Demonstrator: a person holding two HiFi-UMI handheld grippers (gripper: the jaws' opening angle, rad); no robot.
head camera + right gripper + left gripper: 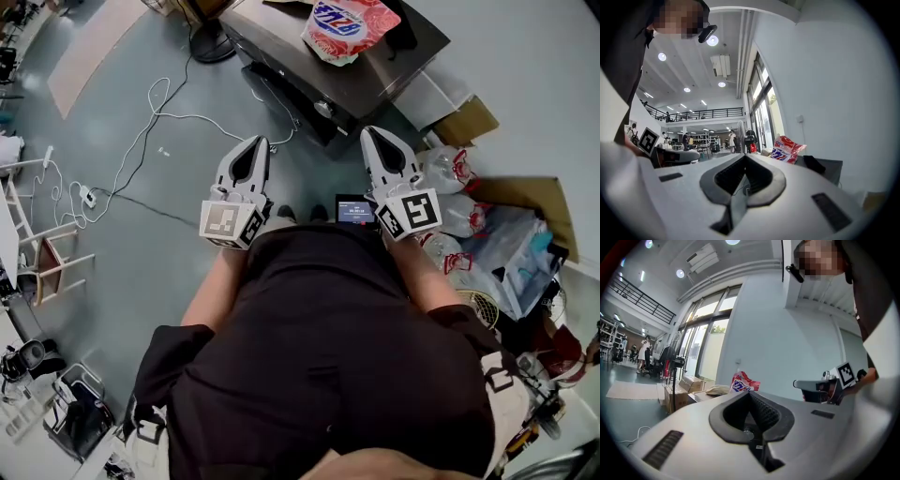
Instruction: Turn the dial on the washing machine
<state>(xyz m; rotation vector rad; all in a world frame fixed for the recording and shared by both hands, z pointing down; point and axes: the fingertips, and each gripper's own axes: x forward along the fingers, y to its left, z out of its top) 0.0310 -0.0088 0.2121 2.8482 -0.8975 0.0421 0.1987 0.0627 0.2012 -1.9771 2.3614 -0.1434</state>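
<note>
The washing machine (361, 70) is a dark grey box at the top of the head view, and a small round knob (323, 108) shows on its near front edge. A red and white detergent bag (347, 28) lies on its top. My left gripper (251, 142) and right gripper (375, 131) are held side by side at chest height, short of the machine and touching nothing. Both have their jaws together with nothing between them. Over the shut left gripper (749, 394) I see the bag (743, 383). It also shows over the right gripper (744, 157), as the bag (787, 149).
A small lit screen (354, 211) sits between the grippers at my chest. Plastic bags (450, 173) and cardboard (464, 122) are piled right of the machine. White cables (150, 122) trail over the grey floor at left, near a stool (47, 253) and a fan base (211, 42).
</note>
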